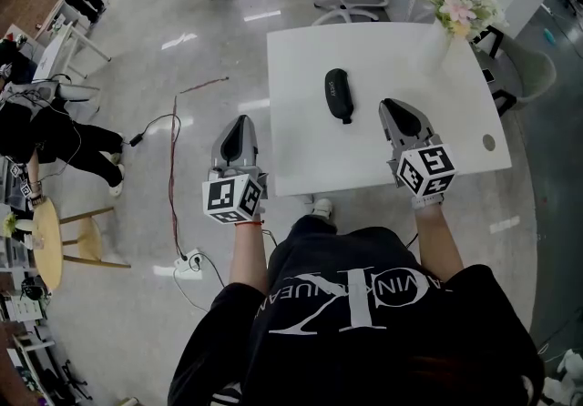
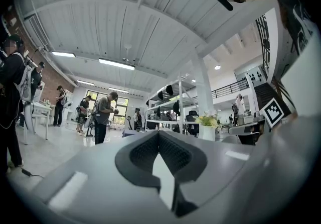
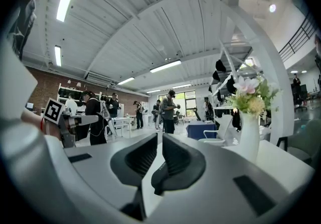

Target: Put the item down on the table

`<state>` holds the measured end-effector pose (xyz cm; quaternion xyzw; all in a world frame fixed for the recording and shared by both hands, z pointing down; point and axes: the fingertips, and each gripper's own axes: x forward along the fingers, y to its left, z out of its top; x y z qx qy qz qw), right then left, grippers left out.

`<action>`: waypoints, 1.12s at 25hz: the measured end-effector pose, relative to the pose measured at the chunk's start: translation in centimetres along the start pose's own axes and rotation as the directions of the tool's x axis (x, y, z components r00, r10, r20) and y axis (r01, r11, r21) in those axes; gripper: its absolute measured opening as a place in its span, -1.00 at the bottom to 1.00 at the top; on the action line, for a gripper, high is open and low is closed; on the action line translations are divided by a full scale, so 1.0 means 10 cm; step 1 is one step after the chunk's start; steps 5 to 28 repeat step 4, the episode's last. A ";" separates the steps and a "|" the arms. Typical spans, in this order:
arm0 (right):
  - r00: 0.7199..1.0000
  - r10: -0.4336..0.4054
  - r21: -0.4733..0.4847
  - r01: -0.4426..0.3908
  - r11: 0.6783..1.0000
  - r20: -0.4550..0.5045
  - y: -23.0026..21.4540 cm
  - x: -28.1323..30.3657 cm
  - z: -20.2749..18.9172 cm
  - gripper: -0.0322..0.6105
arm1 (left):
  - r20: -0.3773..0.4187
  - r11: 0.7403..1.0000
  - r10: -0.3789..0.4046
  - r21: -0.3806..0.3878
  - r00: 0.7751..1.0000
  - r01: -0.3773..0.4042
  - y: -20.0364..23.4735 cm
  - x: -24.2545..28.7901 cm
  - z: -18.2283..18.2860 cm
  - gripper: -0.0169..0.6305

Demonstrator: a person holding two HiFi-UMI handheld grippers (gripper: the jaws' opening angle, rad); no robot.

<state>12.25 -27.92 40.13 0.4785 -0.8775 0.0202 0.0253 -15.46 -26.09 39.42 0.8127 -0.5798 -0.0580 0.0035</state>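
Item (image 1: 339,95) already lies flat on bench (image 1: 301,158), well apart from both grippers. Left gripper (image 1: 241,121) and right gripper (image 1: 393,107): fingers pinched together, empty. Placement looks done. Retreat up and back, don't nudge it.

White table (image 1: 301,58), square-cornered, standing on glossy grey floor (image 1: 209,49). Lying flat near the middle of the top: black oblong item (image 1: 339,94), pointing away from the near edge. Beyond and right of the item, at the far corner: white vase of flowers (image 1: 458,8), upright. Nearer and right of the item, by the edge: small round grey disc (image 1: 489,142).
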 end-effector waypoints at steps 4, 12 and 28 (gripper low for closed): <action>1.000 0.000 0.002 0.000 1.000 -0.002 -0.01 -0.02 -0.01 -0.78 | -0.001 1.000 0.000 -0.001 1.000 0.000 -0.01 -0.01 0.00 -0.91; 1.000 0.000 0.002 0.000 1.000 -0.002 -0.01 -0.02 -0.01 -0.78 | -0.001 1.000 0.000 -0.001 1.000 0.000 -0.01 -0.01 0.00 -0.91; 1.000 0.000 0.002 0.000 1.000 -0.002 -0.01 -0.02 -0.01 -0.78 | -0.001 1.000 0.000 -0.001 1.000 0.000 -0.01 -0.01 0.00 -0.91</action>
